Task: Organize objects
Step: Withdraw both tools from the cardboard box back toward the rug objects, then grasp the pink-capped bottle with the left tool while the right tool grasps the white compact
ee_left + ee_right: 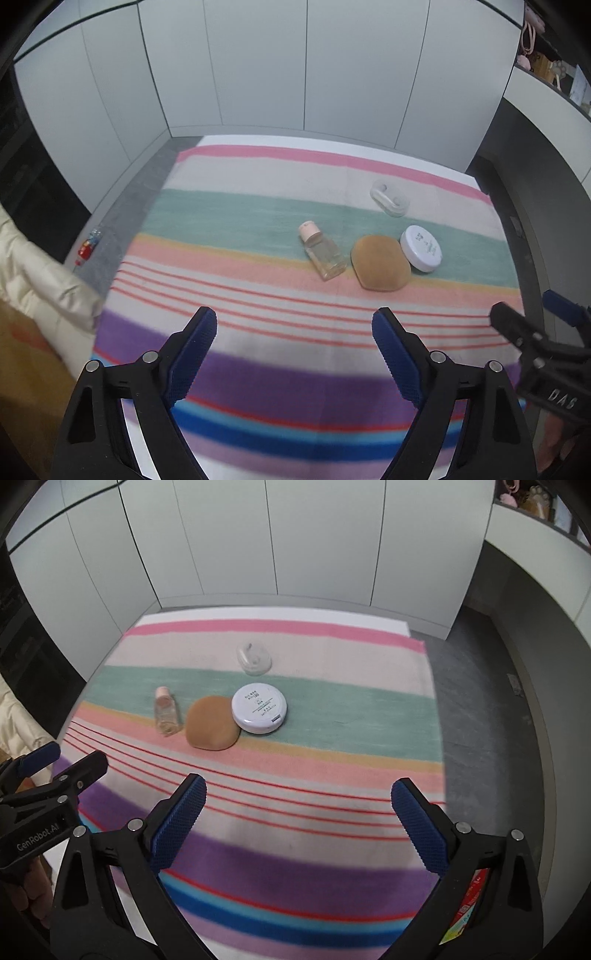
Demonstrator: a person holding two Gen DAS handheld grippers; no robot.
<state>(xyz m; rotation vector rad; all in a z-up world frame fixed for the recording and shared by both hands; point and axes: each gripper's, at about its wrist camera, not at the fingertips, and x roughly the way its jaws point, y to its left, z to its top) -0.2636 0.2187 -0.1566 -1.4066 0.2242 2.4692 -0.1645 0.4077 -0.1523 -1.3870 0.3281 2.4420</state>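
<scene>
both the left gripper (294,325) and right gripper (298,799) are wide, empty. risk: the clear bottle (324,254) may roll, and the sponge (380,264) touching the white compact (422,248) may drag it.

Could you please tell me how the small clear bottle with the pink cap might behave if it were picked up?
The small clear plastic bottle with the pink cap lies on its side, so a push may roll it. Its glossy wall looks slippery. It is probably light and fairly stiff.

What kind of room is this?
Probably a bedroom at home: a striped blanket spread flat, white wardrobe doors behind, and toiletries on it, such as a small bottle and a round compact.
</scene>
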